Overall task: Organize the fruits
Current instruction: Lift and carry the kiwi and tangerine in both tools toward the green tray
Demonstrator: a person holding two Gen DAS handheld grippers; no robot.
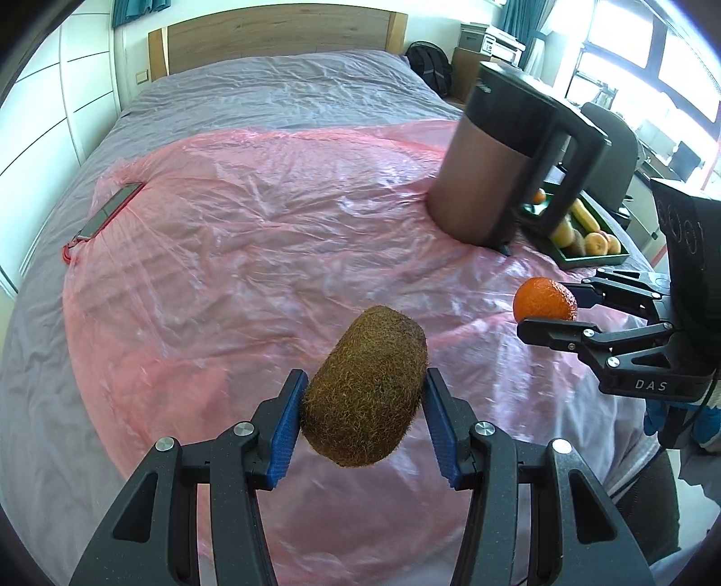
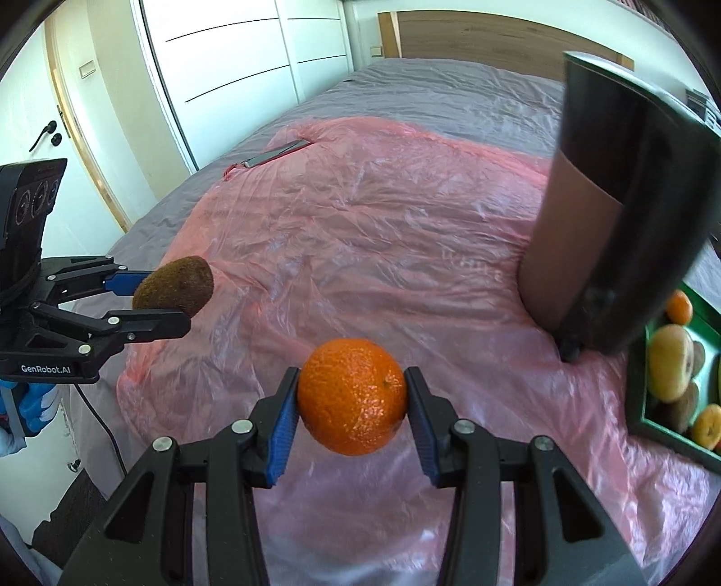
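Above the pink plastic sheet (image 1: 252,234) that covers most of the grey bed (image 1: 279,90), both grippers hang in the air, each with a fruit clamped between its blue pads. The left gripper (image 1: 362,396) has its jaws drawn in narrow on a fuzzy brown kiwi (image 1: 365,387), gripped across its short sides so the long body points away from the camera. The right gripper (image 2: 352,401) has its jaws set wider, closed against the two sides of a mandarin orange (image 2: 352,396). Neither fruit touches the sheet.

From the left wrist view the right gripper (image 1: 547,311) shows at the right edge with the mandarin orange (image 1: 544,299) in its tips; from the right wrist view the left gripper (image 2: 155,299) shows at the left edge with the kiwi (image 2: 173,286) in its tips. The two stand well apart.

Near the right edge of the bed a brown and black jug (image 1: 491,157) with a black handle stands on the sheet. Just beyond it, at the bed's right edge, lies a green tray (image 2: 637,392) holding more fruit: oranges, kiwis and yellowish pieces. Toward the far left corner of the sheet a phone (image 1: 110,209) lies flat. A wooden headboard (image 1: 279,38) closes the far end of the bed.
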